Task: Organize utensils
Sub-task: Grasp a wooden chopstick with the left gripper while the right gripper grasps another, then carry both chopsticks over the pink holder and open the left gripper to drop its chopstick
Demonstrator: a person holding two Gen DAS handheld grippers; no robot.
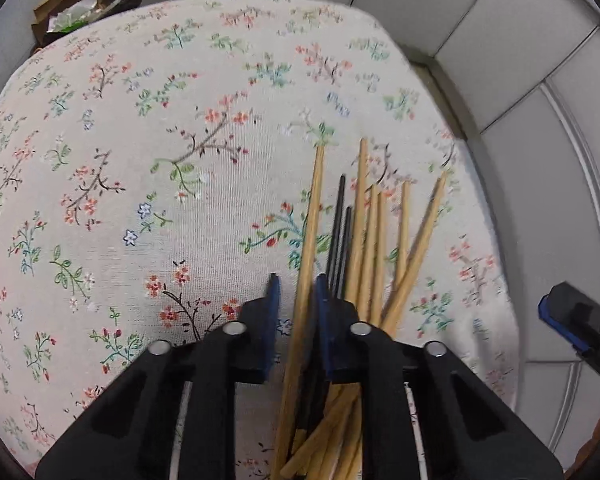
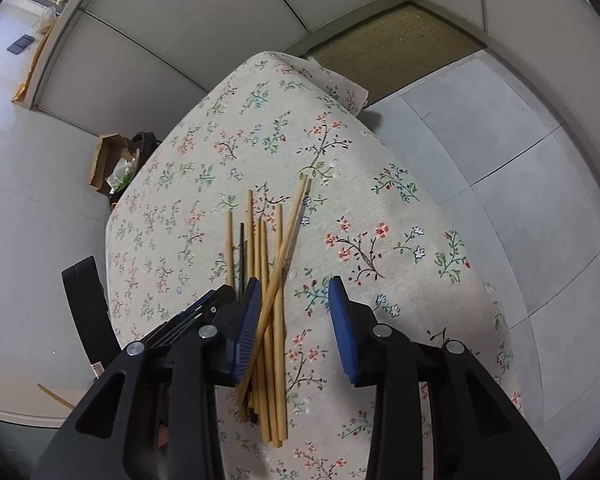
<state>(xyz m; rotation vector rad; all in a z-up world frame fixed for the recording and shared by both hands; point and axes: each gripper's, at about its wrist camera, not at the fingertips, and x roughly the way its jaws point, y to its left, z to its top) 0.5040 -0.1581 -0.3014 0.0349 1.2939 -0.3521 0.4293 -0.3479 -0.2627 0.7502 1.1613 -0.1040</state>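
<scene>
Floral cloth [image 1: 148, 152] spreads over the worktop beneath the jaws; beyond them, at its far edge, sits an open cardboard box [image 2: 107, 160] on grey floor tiles [image 2: 512, 184].

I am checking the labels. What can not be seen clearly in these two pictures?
- Chopsticks, near ends: left view, hidden under the left gripper.
- Black sticks, lower part: right view, behind the right gripper pad.
- Box contents: both views, too small.
</scene>
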